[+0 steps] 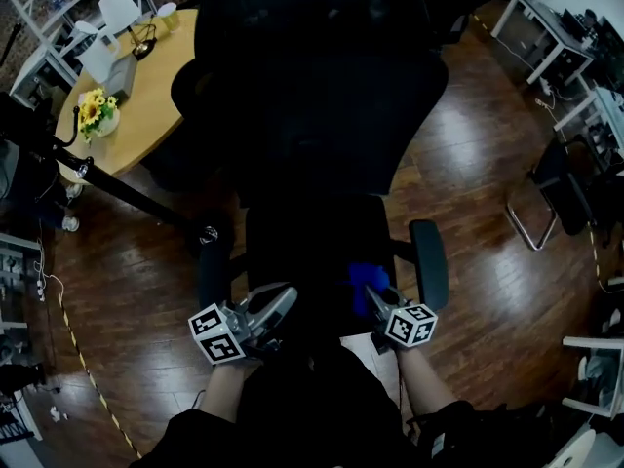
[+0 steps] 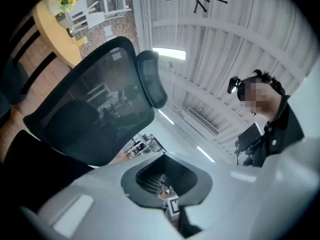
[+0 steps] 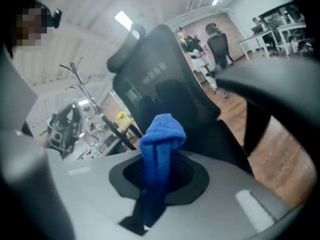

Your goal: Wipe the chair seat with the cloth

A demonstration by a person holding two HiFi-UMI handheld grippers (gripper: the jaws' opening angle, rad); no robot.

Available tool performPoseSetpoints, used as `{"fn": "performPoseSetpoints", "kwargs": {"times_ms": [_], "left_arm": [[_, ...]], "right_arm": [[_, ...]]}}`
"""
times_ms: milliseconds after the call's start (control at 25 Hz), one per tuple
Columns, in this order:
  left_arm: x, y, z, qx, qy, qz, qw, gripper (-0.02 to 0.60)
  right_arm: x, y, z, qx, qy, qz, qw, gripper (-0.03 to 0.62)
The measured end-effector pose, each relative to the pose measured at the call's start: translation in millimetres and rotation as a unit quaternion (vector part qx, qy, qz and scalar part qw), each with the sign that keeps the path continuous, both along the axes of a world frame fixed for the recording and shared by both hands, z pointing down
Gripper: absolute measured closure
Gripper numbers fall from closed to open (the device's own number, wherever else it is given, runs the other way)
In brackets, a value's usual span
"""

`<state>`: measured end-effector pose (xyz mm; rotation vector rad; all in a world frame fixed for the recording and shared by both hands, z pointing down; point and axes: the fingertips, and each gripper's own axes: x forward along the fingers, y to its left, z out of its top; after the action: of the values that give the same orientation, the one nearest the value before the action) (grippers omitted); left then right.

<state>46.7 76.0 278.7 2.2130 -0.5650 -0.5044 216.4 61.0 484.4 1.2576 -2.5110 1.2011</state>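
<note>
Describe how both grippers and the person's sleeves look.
The left gripper and right gripper each have broad pale-grey jaws with dark ribbed pads and carry a cube of black-and-white square markers. The sleeves are dark. No cables show.

Cloth [image 3: 161, 134]: blue fabric with a soft looped nap, matt.
Chair back [image 2: 95, 104]: black see-through mesh in a smooth black plastic frame.
Chair seat [image 1: 310, 247]: black and matt; too dark to make out the weave.
Armrest [image 1: 430, 261]: black, smooth, with a faint sheen.
Right claw [image 3: 160, 179]: matt grey plastic shell with a black ribbed lining inside.
Left claw [image 2: 167, 184]: the same matt grey plastic and black ribbed lining.
Floor [image 1: 487, 183]: dark wooden boards, glossy, catching the light.
Surface [image 1: 161, 86]: pale wood top, smooth, low sheen.
Ceiling [image 2: 220, 49]: pale ribbed sheeting.
</note>
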Motion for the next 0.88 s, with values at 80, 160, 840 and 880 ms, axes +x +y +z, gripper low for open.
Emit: {"fn": "performPoseSetpoints", "kwargs": {"times_ms": [80, 160, 840, 880], "left_arm": [[0, 11, -33, 0.018, 0.003, 0.005, 0.9998, 0.588], [-2, 16, -65, 0.044, 0.006, 0.006, 0.9990, 0.589], [-31, 41, -158, 0.148, 0.031, -0.014, 0.9884, 0.589], [-31, 41, -160, 0.151, 0.031, -0.013, 0.9880, 0.589]], "right_arm": [[-17, 2, -78, 0.061, -0.034, -0.019, 0.997, 0.533], [-24, 1, -153, 0.123, -0.060, -0.028, 0.990, 0.533], [-44, 52, -337, 0.288, -0.135, -0.021, 0.948, 0.533], [-45, 53, -339, 0.290, -0.136, -0.020, 0.947, 0.533]]}}
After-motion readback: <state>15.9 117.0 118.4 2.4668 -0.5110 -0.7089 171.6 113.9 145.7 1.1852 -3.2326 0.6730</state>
